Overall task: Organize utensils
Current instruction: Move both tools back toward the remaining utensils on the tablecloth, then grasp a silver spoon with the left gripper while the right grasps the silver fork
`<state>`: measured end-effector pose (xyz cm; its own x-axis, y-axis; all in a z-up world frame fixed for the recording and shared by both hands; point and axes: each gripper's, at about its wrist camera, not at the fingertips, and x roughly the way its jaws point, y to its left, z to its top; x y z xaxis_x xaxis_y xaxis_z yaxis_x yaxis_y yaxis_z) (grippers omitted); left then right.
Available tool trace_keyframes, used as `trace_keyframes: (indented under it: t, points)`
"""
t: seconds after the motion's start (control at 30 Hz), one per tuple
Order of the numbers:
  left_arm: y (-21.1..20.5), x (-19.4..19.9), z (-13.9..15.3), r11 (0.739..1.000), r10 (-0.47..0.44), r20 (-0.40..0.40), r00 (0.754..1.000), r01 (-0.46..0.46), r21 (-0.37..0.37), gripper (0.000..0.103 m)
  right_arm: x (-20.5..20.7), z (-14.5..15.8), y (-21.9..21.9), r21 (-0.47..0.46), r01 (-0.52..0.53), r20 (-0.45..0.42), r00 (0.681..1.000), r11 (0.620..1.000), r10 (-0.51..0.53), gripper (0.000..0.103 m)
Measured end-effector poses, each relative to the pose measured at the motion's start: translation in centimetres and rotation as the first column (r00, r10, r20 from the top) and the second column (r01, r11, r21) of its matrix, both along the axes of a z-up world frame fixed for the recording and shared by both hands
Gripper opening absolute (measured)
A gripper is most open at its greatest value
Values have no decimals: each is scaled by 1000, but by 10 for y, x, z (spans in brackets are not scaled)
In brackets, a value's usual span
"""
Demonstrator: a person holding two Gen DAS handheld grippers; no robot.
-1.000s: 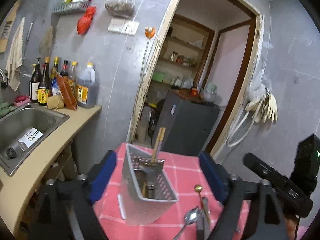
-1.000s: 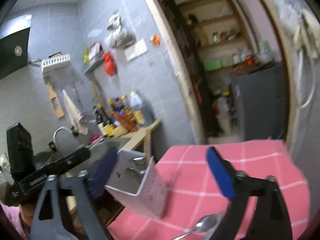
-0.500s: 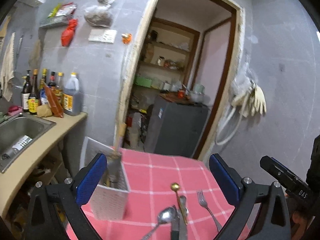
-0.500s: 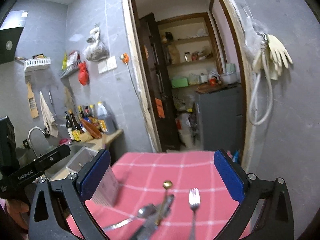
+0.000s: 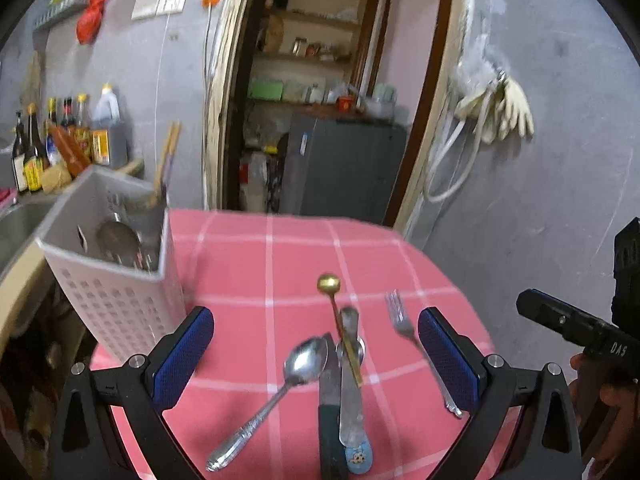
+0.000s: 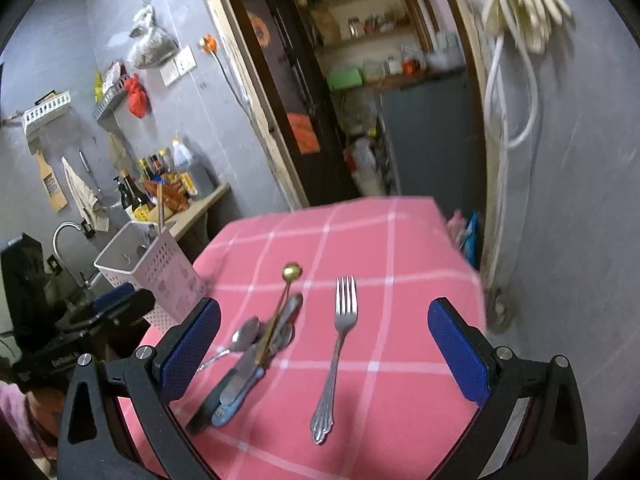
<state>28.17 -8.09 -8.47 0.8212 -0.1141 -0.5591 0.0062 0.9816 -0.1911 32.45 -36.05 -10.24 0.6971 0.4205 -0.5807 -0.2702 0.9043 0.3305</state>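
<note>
The left gripper [image 5: 314,350] has its fingers fully released and grasps nothing. A small heap of utensils lies on the pink checked desk [image 5: 248,264] between and just beyond the fingers: a silver spoon [image 5: 280,384], a dark-handled knife [image 5: 330,400], a blue-ended utensil [image 5: 352,400] and, across them, a thin gold spoon [image 5: 340,320]. A silver fork [image 5: 412,340] lies apart from the heap, close to the right finger of this gripper.

The right gripper [image 6: 324,346] is also wide released and empty. In its view the fork [image 6: 336,356] lies straight between the fingers, with the tines pointing away, and the heap is near the left finger.

The white perforated holder [image 5: 120,276] stands at the left edge of the desk. Only the left wrist view looks into it and shows metal pieces and chopsticks [image 5: 166,164] inside. The right wrist view shows the far and right edges of the desk, with much free cloth around the fork.
</note>
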Motion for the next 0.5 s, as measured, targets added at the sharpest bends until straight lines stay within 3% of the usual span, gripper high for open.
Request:
trace_keyframes:
  t: [0.13,0.27,0.5]
  points:
    - [-3,14,-21,1000,9,-84,996,-10,-9,102,20,-28,3,8,-38,-78,996,999,39,100]
    - [-4,27,-38,1000,9,-147,989,-12,-15,94,42,-56,12,7,-97,-156,983,995,96,75]
    - [-3,50,-63,999,52,-244,968,-54,0,80,75,-86,37,-19,-177,-216,962,984,169,57]
